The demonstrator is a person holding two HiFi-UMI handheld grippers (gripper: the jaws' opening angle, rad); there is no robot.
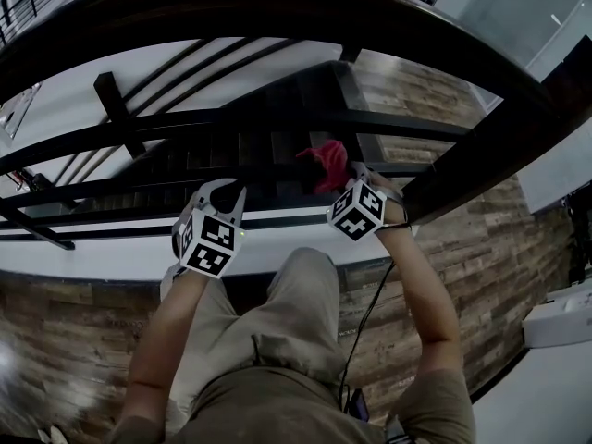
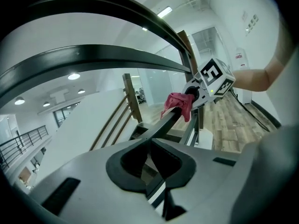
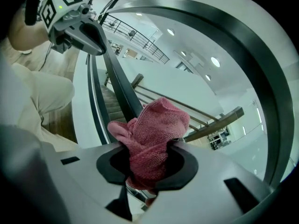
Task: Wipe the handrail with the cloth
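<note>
A pink-red cloth [image 1: 326, 165] [image 3: 152, 136] is bunched between the jaws of my right gripper [image 1: 348, 179] [image 3: 148, 168], which is shut on it. The cloth rests against a thin dark bar of the railing [image 1: 139, 191] [image 3: 122, 90], below the thick curved top handrail [image 1: 277, 7]. My left gripper [image 1: 224, 194] [image 2: 148, 153] is shut with nothing visibly between its jaws, further left along the same bar. In the left gripper view that bar [image 2: 161, 124] runs away from the jaws to the cloth [image 2: 178, 105] and the right gripper's marker cube [image 2: 215, 76].
Dark stair steps [image 1: 277, 141] drop away behind the railing bars. A thick dark post [image 1: 490, 155] slants down at the right. Wood plank floor [image 1: 499, 257] lies under the person, with a black cable [image 1: 365, 313] hanging from the right gripper and a white box [image 1: 560, 322] at far right.
</note>
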